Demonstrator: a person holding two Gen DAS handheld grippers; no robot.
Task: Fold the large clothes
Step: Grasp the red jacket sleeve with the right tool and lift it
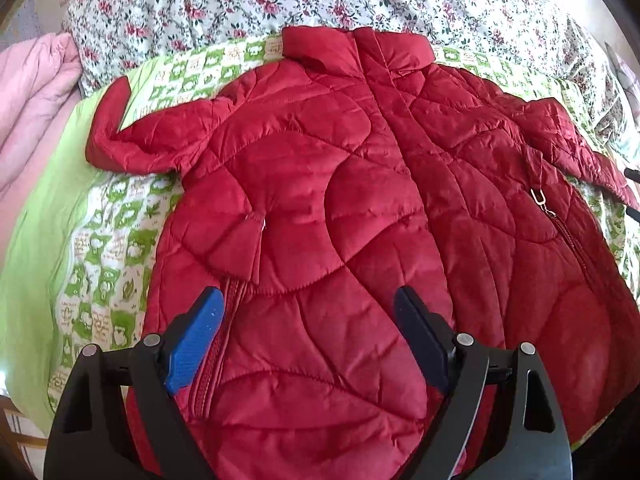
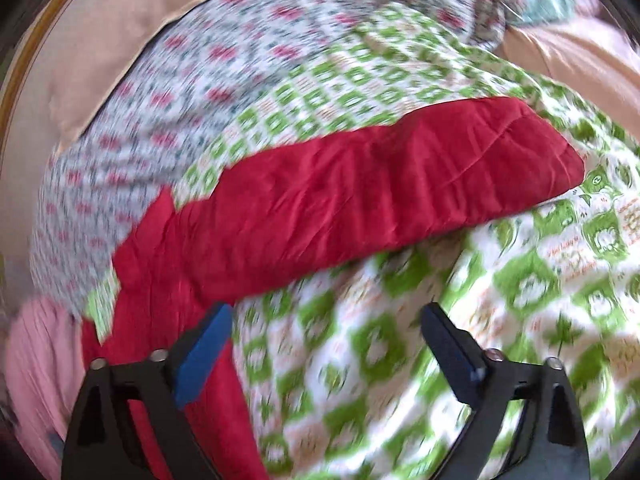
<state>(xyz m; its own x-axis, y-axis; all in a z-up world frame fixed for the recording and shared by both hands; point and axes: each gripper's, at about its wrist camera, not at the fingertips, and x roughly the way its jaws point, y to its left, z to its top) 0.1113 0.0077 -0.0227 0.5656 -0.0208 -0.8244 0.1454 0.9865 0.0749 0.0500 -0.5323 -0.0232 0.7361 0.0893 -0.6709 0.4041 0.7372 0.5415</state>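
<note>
Holding both my left gripper (image 1: 306,308) and right gripper (image 2: 326,320) with jaws released, I see the red jacket (image 1: 360,208) mid-frame, spread flat, unfolded.

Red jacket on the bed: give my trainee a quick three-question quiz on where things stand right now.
1. True or false: the red jacket lies spread flat, front up, on the green patterned sheet.
2. The left gripper is: A) open above the jacket, B) shut on a sleeve, C) out of view.
3. What does the right gripper hold?

Key: 1 true; 2 A; 3 nothing, it is open.
</note>
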